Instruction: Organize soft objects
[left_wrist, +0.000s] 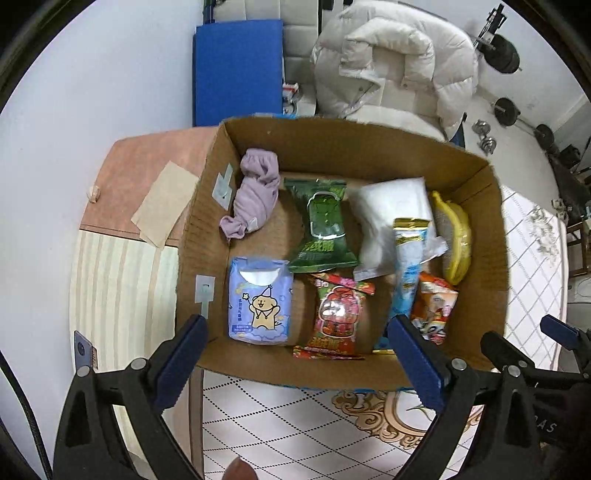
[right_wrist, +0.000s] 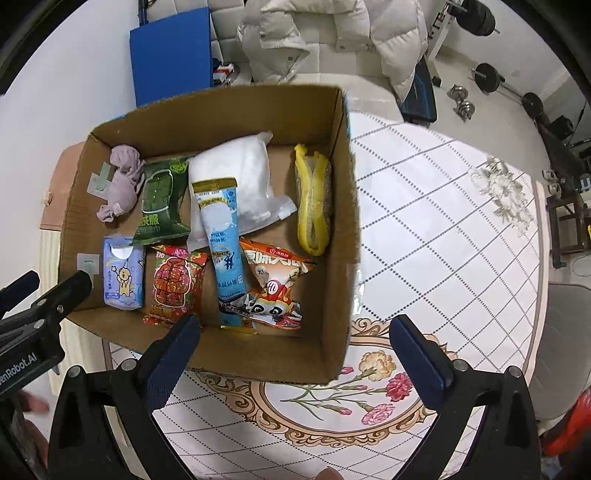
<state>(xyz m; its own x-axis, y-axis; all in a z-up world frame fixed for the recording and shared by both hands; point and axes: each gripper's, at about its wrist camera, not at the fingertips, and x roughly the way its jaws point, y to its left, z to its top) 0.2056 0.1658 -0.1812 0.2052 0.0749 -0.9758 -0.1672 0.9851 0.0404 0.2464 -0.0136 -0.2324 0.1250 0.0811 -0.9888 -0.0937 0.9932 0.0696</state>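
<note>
The cardboard box (left_wrist: 369, 147) stands on the surface (right_wrist: 424, 229), which has a white cloth with a diamond pattern and flowers, and it holds all the soft things. The left gripper (left_wrist: 295, 354) hangs above the near wall of the box, its jaws wide apart and holding nothing. The right gripper (right_wrist: 295, 354) hangs over the near right corner of the box, also wide apart and empty; part of it reaches past the box over the cloth.

Inside the box I count nine things. In the near row, from left to right, lie one blue tissue pack (left_wrist: 258, 302) with a cartoon bear, one red snack bag (left_wrist: 338, 314), and one orange snack bag (right_wrist: 275, 284). One long light-blue packet (right_wrist: 221, 240) lies between the red and orange bags and reaches toward the far row, partly over a white pouch (right_wrist: 240, 173). In the far row lie one purple cloth (left_wrist: 255, 192) at the left wall, one green packet (left_wrist: 325, 221) beside it, the one white pouch, and, near the right wall, one yellow sponge-like thing (right_wrist: 312, 206). The ninth thing is not clear; I may only count eight with certainty.

Behind the box lie one blue board (left_wrist: 238, 70) and one white puffy jacket (left_wrist: 399, 62).
</note>
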